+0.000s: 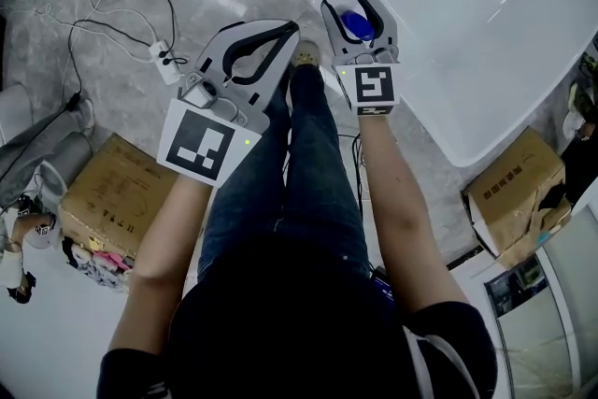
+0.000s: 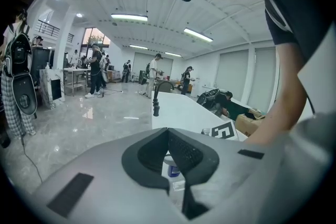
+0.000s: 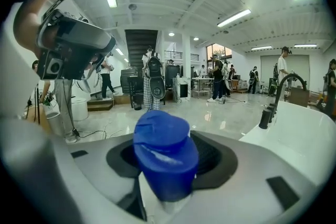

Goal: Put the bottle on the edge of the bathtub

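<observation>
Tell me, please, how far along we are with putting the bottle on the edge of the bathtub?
Done, it seems: the bottle is upright at the rim of the bathtub. In hand: it stands between the jaws of the right gripper, which look spread clear of it; the left gripper is shut and empty. Left: check that the bottle rests steady on the edge, then draw the right gripper away.

Floor: glossy grey marble floor [image 1: 56, 5]
Left side: closed brown cardboard box [image 1: 117, 192] on the floor
Right side: opened brown cardboard box [image 1: 514, 192]
Power: white power strip [image 1: 163, 59], black and white cables trailing from it
Ceiling: long lit strip lamps [image 2: 129, 17]
</observation>
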A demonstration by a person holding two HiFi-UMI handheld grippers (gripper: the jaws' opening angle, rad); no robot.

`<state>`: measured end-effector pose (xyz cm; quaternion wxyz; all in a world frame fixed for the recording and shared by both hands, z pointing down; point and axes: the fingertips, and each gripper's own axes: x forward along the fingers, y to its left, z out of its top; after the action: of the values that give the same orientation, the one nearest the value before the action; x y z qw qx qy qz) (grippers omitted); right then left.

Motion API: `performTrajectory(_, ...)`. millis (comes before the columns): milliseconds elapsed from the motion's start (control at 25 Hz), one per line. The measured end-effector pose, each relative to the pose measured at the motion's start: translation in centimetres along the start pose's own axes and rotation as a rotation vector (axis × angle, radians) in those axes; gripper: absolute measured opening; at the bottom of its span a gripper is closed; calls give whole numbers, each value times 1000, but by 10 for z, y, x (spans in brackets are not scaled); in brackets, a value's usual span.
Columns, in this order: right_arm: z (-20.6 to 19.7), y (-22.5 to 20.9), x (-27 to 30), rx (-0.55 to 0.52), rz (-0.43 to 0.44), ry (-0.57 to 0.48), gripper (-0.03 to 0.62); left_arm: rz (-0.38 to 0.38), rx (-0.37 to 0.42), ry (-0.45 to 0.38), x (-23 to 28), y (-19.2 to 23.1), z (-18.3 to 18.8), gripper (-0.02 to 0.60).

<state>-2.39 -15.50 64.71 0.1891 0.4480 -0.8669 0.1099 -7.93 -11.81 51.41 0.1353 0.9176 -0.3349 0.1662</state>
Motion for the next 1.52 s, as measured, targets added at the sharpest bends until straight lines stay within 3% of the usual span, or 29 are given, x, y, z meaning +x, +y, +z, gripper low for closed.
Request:
performTrajectory(280, 19, -2, -22, -34, -8, -13, 239, -9, 9, -17, -2, -10, 15, 23)
performTrajectory(400, 41, 1, -39, -54, -4, -45, 244, -11, 5, -30, -5, -13, 26, 23)
performTrajectory(560, 84, 8, -68, -156, 17, -131, 244, -21, 6, -64, -10, -18, 49, 23)
performTrajectory(640, 105, 3, -85, -108, -16, -163, 219, -29, 11, -76, -11, -20, 61, 23)
performTrajectory(720, 123, -7, -105, -31, -54, -178, 77, -28, 9, -95, -14, -22, 75, 23)
performTrajectory(800, 137, -15, -126, 40, -75, -168, 46, -20, 1, -118, -21, -25, 91, 23)
performTrajectory(880, 160, -21, -147, 73, -96, -194, 37, -5, -9, -156, -31, -27, 112, 23)
performTrajectory(1120, 231, -31, -207, 21, -238, -229, 28, 62, 17, -267, -72, -30, 176, 23)
performTrajectory(1520, 358, -32, -288, -126, -387, -416, 28, 205, 121, -453, -144, -38, 280, 23)
